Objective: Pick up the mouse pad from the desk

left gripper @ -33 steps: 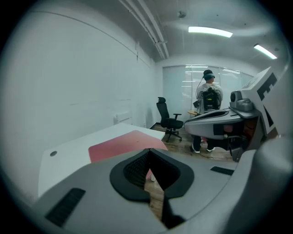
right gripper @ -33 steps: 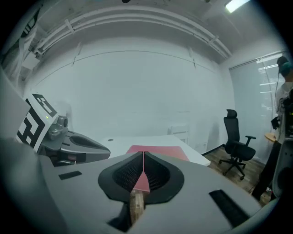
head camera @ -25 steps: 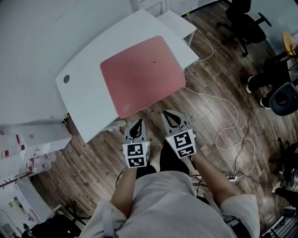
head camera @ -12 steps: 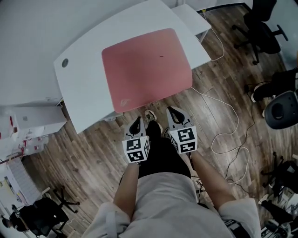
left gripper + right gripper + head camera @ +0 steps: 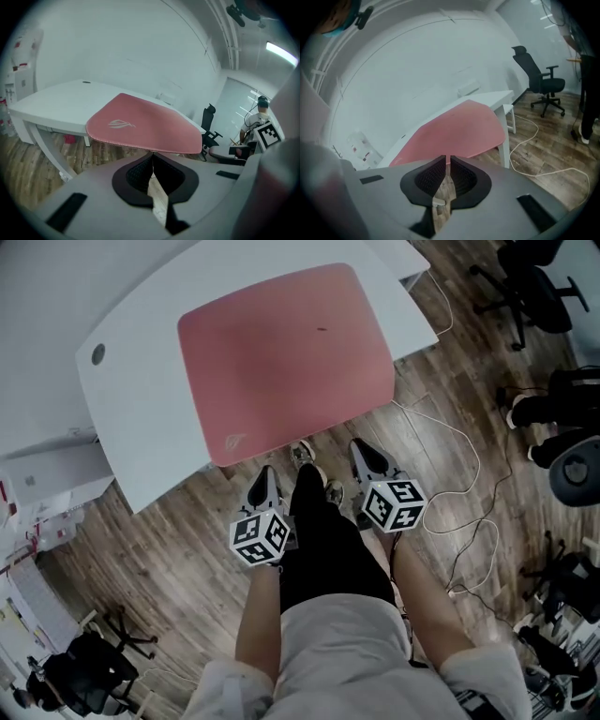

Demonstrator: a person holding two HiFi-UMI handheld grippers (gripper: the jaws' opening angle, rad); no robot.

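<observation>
Hanging below the worktop's (image 5: pixel 131 427) near edge, left gripper (image 5: pixel 265 476): jaws pressed together, nothing between them, touching nothing. Pink mouse pad (image 5: pixel 281 352) lies flat on the worktop, its front edge reaching the near edge. Right gripper (image 5: pixel 362 454), beside the person's leg: jaws likewise closed, empty, apart from the pad.

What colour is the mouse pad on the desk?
The mouse pad is plain pinkish red, with a small pale logo near one corner. It shows best in the head view.
</observation>
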